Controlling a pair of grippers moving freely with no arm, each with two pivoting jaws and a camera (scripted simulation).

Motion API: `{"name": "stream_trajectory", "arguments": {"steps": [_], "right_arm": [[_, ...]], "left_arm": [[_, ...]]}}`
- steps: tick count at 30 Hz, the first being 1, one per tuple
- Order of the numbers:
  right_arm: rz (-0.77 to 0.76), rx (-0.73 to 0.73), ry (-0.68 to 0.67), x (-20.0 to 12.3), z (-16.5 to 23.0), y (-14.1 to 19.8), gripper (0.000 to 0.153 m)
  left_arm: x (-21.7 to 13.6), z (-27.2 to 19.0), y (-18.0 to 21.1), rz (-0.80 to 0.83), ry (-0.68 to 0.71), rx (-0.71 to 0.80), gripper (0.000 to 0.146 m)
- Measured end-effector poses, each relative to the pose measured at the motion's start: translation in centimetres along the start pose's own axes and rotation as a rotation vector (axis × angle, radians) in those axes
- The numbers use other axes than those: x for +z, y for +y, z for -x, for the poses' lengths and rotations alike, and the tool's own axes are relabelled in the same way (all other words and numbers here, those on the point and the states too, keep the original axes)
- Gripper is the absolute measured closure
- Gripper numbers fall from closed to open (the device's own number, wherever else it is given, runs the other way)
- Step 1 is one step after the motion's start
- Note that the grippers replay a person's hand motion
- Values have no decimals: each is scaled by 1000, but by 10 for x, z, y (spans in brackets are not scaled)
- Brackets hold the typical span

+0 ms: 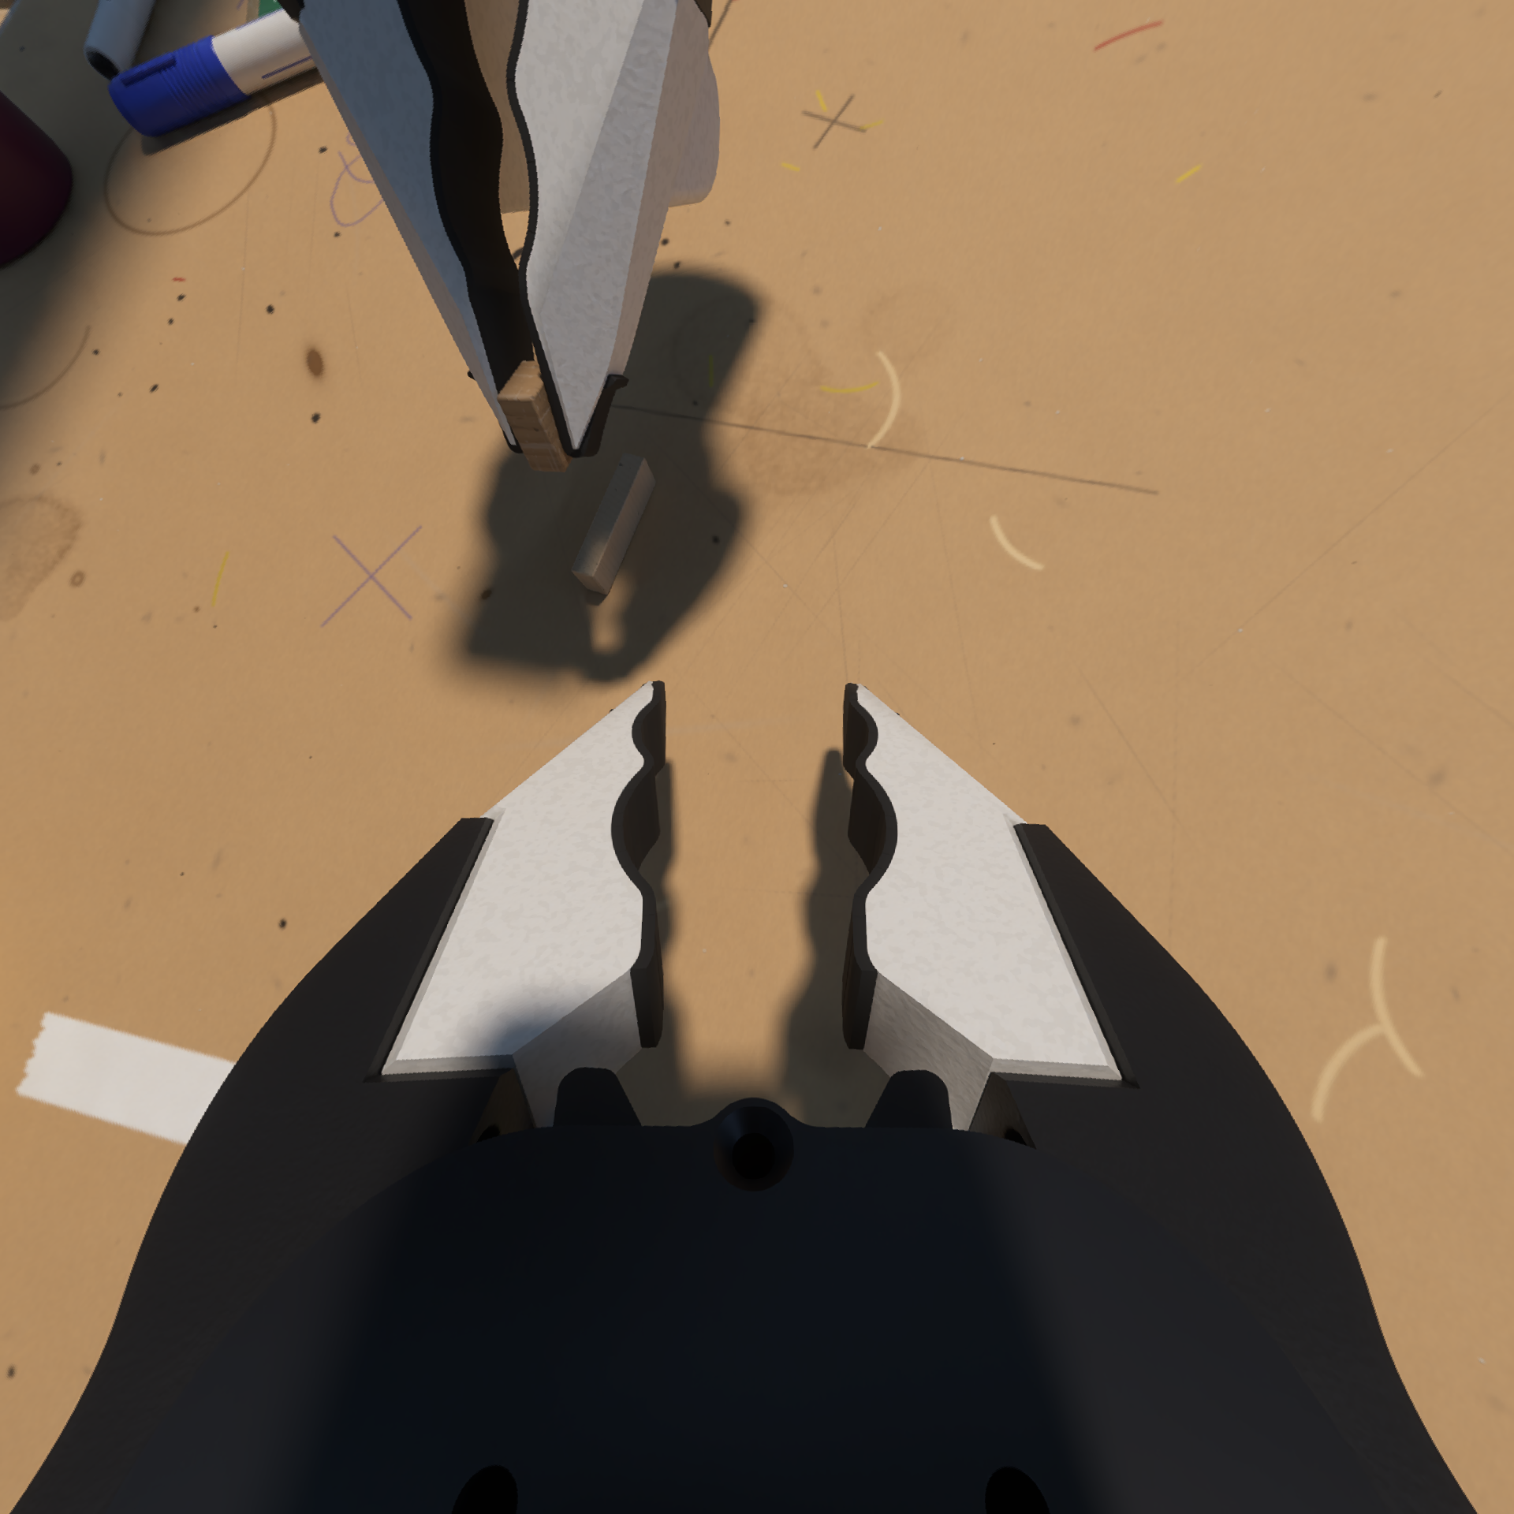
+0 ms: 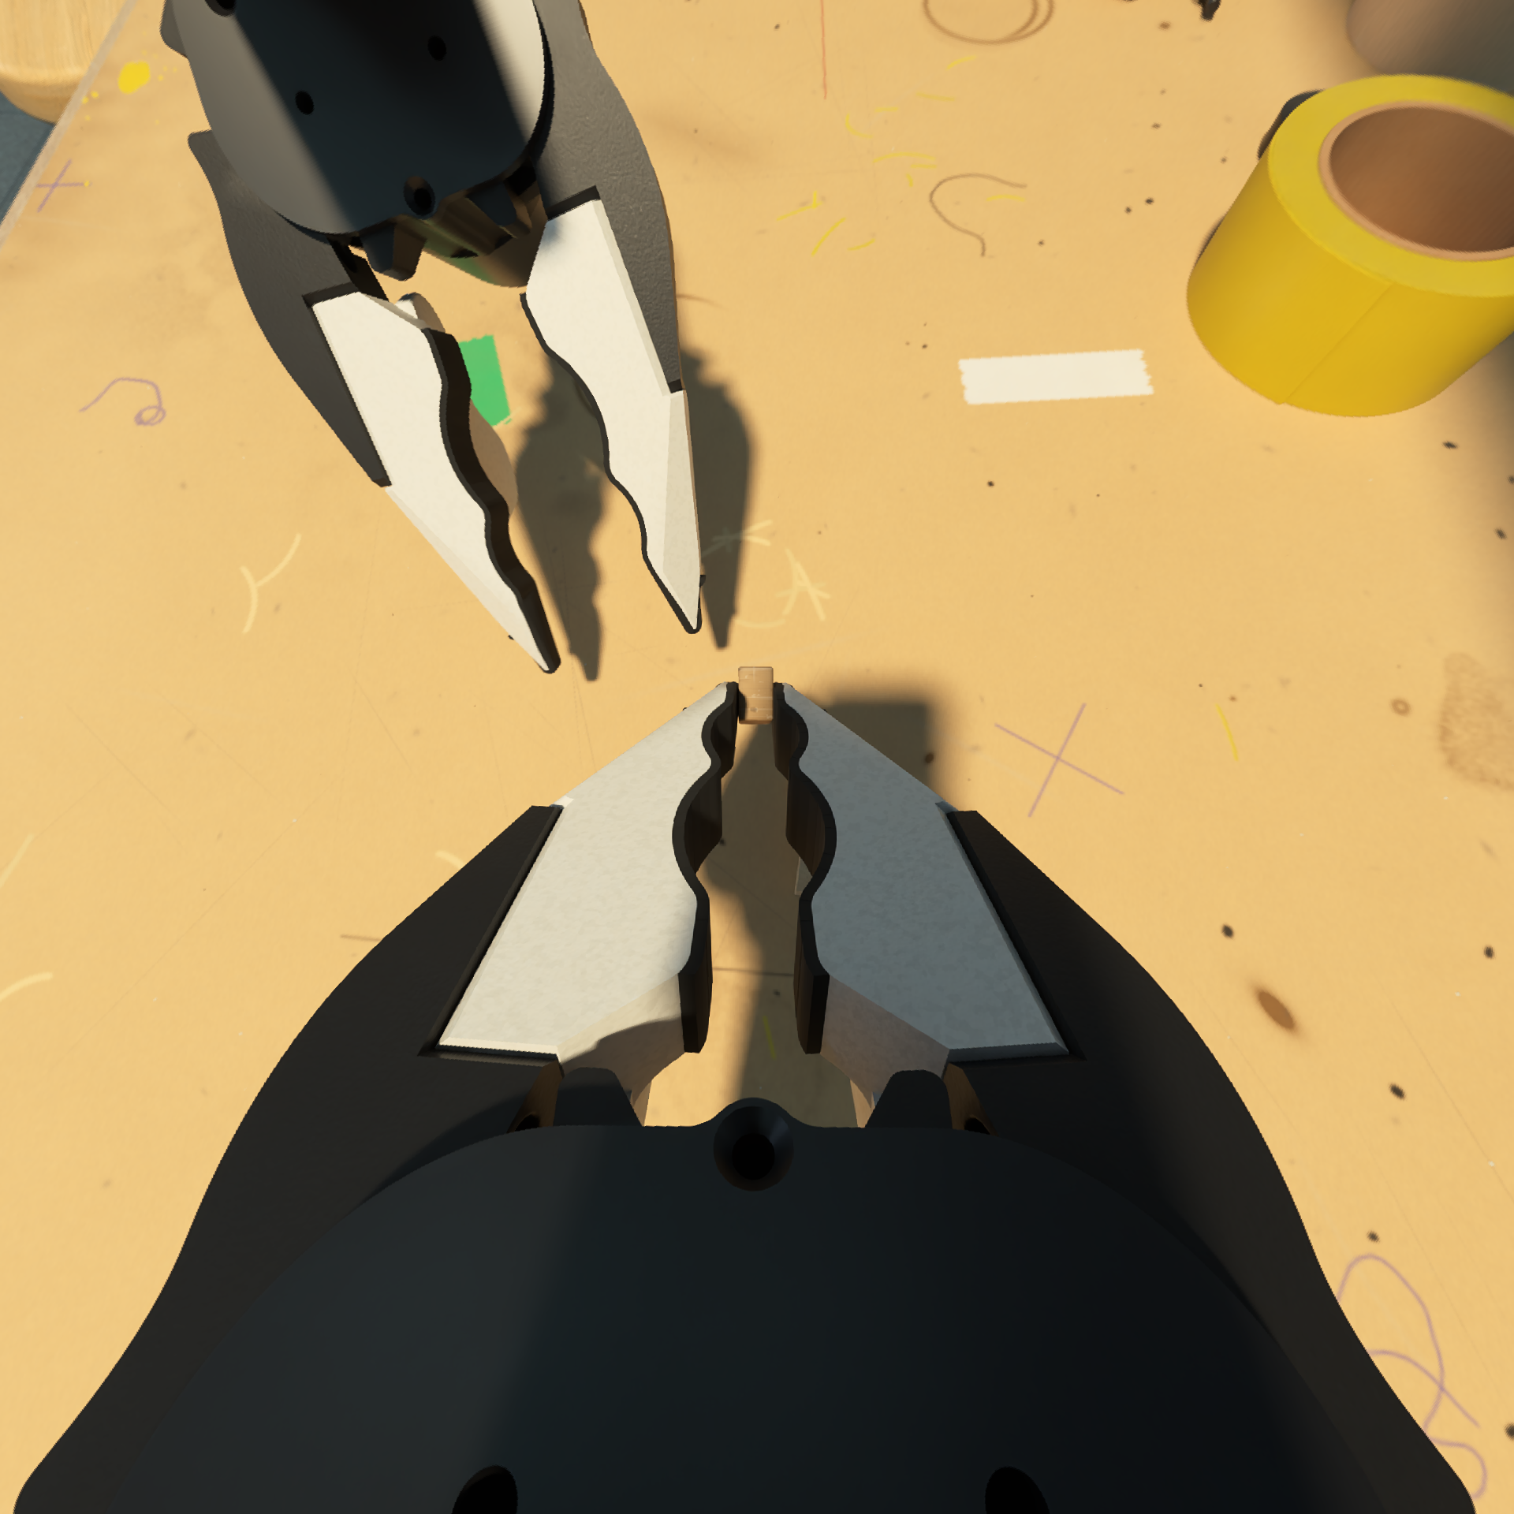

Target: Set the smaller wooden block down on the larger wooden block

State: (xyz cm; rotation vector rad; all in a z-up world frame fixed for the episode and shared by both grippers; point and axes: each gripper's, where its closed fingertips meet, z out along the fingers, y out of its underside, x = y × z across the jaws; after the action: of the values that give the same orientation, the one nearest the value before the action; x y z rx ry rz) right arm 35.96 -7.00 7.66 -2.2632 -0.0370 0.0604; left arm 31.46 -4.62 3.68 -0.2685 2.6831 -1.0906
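Observation:
My right gripper (image 2: 754,686) is shut on a small light wooden block (image 2: 754,695), which sticks out past the fingertips. In the left wrist view the right gripper (image 1: 547,449) comes down from the top and holds this block (image 1: 532,419) just above the table. A longer block (image 1: 614,524) lies flat on the table in the gripper's shadow, just in front of and right of the held block, apart from it. It does not show in the right wrist view. My left gripper (image 1: 755,692) is open and empty, hovering a short way from the lying block; it also shows in the right wrist view (image 2: 623,645).
A yellow tape roll (image 2: 1352,246) stands at the right. A white tape strip (image 2: 1055,377) and a green patch (image 2: 483,381) are stuck on the brown tabletop (image 1: 1147,655). A blue-capped marker (image 1: 205,74) and a dark maroon object (image 1: 24,180) lie at the far left.

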Motion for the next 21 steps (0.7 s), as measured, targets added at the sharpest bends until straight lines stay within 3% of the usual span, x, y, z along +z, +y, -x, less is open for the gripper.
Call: {"name": "stream_trajectory", "arguments": {"steps": [3, 9, 21], "right_arm": [[18, 0, -8, 2, 1, 3, 145], [10, 12, -9, 0, -1, 3, 145], [-7, 49, 35, -4, -12, 3, 145]], "left_arm": [[4, -1, 1, 22, -12, 21, 111], [5, -1, 1, 20, -19, 28, 144], [-7, 8, -10, -73, -27, -43, 146]]}}
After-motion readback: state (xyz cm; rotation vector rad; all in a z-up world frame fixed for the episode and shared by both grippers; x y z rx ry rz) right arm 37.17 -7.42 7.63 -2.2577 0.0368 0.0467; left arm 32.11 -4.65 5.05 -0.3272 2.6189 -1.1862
